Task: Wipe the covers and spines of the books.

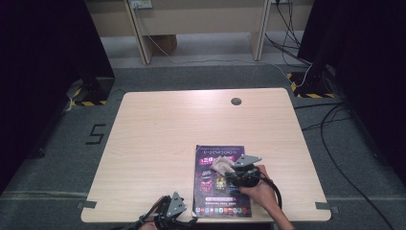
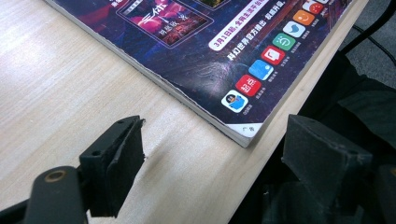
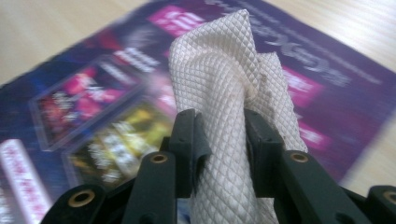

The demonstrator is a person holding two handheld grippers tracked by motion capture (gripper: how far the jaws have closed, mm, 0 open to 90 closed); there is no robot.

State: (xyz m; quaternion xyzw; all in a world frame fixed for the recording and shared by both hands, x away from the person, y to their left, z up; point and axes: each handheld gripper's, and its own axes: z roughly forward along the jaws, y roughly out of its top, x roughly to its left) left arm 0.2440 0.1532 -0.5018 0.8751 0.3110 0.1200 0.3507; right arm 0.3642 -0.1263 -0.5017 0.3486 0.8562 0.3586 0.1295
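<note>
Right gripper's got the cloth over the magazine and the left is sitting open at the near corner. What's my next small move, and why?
Probably lower the cloth onto the magazine cover and start a wipe. The right gripper is shut on the cloth above the cover. The left gripper is open at the near corner, its jaws standing either side of it, so it could pinch there first to keep the magazine from sliding.

Gap between the left gripper [image 2: 212,154] jaws was left unfilled; bare table [image 2: 70,93] lay ahead of the one jaw, the table edge under the other. Magazine [image 2: 196,51] corner was seen just ahead, between the jaws. Right gripper [image 3: 219,140] jaws' gap was taken up by the cloth [image 3: 224,93], magazine beyond.
</note>
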